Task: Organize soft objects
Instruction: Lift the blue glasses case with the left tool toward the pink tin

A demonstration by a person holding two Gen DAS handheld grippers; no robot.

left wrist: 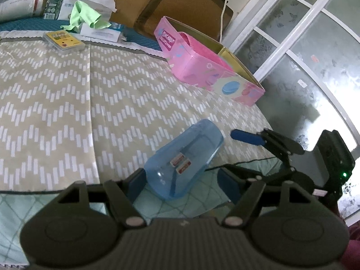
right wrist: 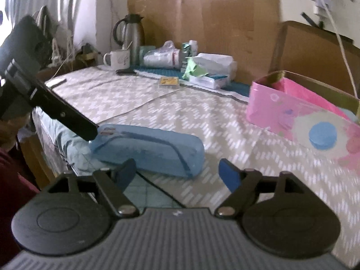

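Your left gripper (left wrist: 183, 185) has its blue pads either side of the near end of the translucent blue pouch (left wrist: 184, 159); whether those pads actually press on it you cannot tell from the left wrist view, since the pouch hides the contact. Your right gripper (right wrist: 177, 175) stands released, jaws spread wide with nothing between them, its pads just short of the pouch's long side. The pouch lies on its side at the near edge of the table, partly on the beige chevron tablecloth (left wrist: 56, 103) and partly over the pale green quilted cover (left wrist: 198, 200) beneath it. Farther across the cloth, well apart from the pouch, sits an open pink macaron tin (left wrist: 202, 67) with something pink inside. Along the far edge you have a green cloth (left wrist: 84, 14) draped over white packages, a small yellow card box (left wrist: 64, 40), a white mug (right wrist: 117, 59) and a steel thermos jug (right wrist: 130, 34).
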